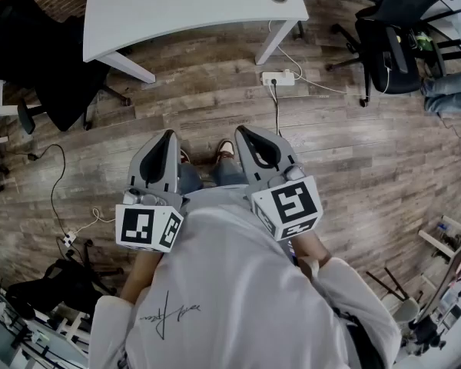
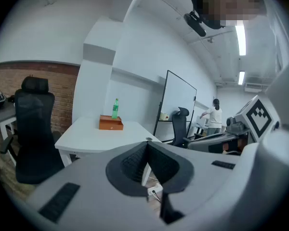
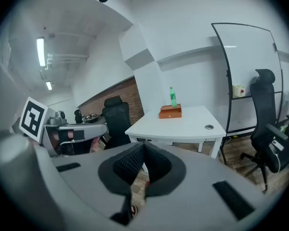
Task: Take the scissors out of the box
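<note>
- Grippers sit side by side at the centre of the head view, close to the person's body: the left gripper (image 1: 167, 137) and the right gripper (image 1: 243, 131). Each has its ribbed dark pads pressed together, with nothing pinched.
- Both shells are smooth, grey and rounded.
- Bare wood-plank floor (image 1: 215, 106) separates them from the white, matte table (image 1: 192, 10).
- The box (image 2: 111, 123) is small, brown and rectangular, and its long side runs across the frame. It lies upper left of the left jaws and upper right of the right jaws, well apart, so it is probably dead ahead, with neither hand nearer.
- No scissors are visible; they are presumably inside the box, which looks closed.
- 1 green bottle (image 2: 115, 108) stands just behind the box.
</note>
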Tool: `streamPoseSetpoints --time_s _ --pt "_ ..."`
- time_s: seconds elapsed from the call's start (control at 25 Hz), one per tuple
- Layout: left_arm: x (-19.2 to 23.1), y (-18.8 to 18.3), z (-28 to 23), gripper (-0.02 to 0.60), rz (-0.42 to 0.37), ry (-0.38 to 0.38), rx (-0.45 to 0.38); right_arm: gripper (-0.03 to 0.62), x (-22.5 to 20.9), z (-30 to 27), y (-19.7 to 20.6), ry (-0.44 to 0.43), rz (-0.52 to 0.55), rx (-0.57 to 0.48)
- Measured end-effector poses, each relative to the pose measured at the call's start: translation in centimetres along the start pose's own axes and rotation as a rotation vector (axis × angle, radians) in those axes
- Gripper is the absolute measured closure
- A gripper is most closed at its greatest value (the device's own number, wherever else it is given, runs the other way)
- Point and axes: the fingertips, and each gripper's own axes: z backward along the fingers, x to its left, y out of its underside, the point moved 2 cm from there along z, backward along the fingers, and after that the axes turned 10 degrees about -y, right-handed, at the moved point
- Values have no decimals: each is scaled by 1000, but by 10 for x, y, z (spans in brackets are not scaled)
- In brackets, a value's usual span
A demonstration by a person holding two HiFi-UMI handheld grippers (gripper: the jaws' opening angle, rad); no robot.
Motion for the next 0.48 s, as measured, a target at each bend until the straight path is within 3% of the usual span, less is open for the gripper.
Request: streamPoseSetpoints --time_s 0.24,0.48 --pt "-9 -4 -8 578 16 -5 -25 585 -7 -1 -5 -22 16 -18" --pt "-14 -3 -24 578 66 -7 3 585 -8 6 -19 -29 32 -78"
